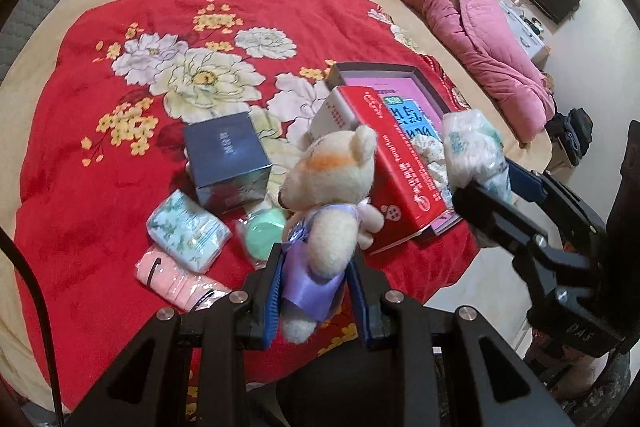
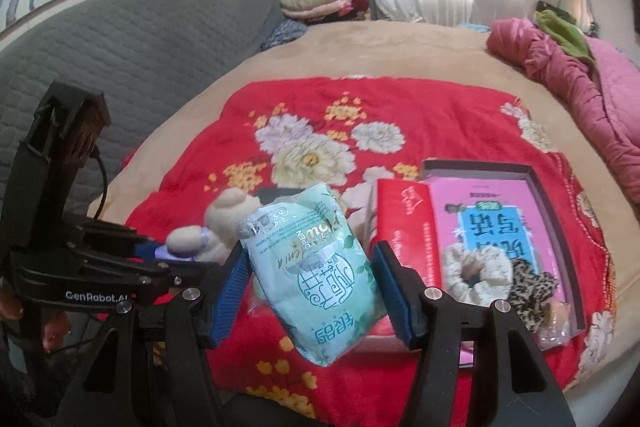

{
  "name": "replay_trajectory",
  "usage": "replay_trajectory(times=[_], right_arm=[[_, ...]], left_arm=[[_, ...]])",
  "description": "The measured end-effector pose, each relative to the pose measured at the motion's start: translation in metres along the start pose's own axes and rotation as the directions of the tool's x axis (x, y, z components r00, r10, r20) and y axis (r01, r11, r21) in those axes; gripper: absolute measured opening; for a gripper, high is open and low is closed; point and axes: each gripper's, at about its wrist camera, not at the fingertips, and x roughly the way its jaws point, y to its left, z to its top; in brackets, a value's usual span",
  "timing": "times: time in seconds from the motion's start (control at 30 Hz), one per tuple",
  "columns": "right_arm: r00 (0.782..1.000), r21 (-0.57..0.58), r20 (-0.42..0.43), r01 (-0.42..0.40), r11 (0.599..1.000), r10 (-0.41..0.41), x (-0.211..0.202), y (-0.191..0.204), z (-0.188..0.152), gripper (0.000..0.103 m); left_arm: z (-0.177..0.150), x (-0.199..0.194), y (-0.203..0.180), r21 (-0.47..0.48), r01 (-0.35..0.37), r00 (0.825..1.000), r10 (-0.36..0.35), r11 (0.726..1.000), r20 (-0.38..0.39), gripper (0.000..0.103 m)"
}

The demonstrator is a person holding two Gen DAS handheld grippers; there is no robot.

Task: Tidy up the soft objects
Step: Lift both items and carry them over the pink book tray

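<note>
My left gripper (image 1: 316,301) is clamped on the teddy bear (image 1: 332,195), held above the red floral blanket (image 1: 100,155). Right of it, my right gripper (image 2: 316,291) has its jaws closed on a green tissue pack (image 2: 320,267), beside the open box (image 2: 556,223) holding scrunchies (image 2: 476,267).

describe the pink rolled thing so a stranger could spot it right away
Find the red floral blanket on the bed. At its near edge, beside the floral tissue pack, lies a pink rolled towel: the only plain pink item there, unwrapped.
</note>
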Motion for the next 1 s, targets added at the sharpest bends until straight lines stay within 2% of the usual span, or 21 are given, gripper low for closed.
replay_trajectory(times=[0.53,1.0], right_arm=[[0.993,0.088,0.082,0.076,0.993,-0.083,-0.046,-0.043,0.015,0.063],[0.977,0.195,0.126,0.148,0.97,-0.175,-0.082,-0.102,0.019,0.063]], left_arm=[[0.035,-0.005,-0.054,0.088,0.027,0.999,-0.03,0.996,0.03,0.03],[0.066,0.007,-0.111,0.179,0.042,0.998,-0.048,0.983,0.033,0.03]])
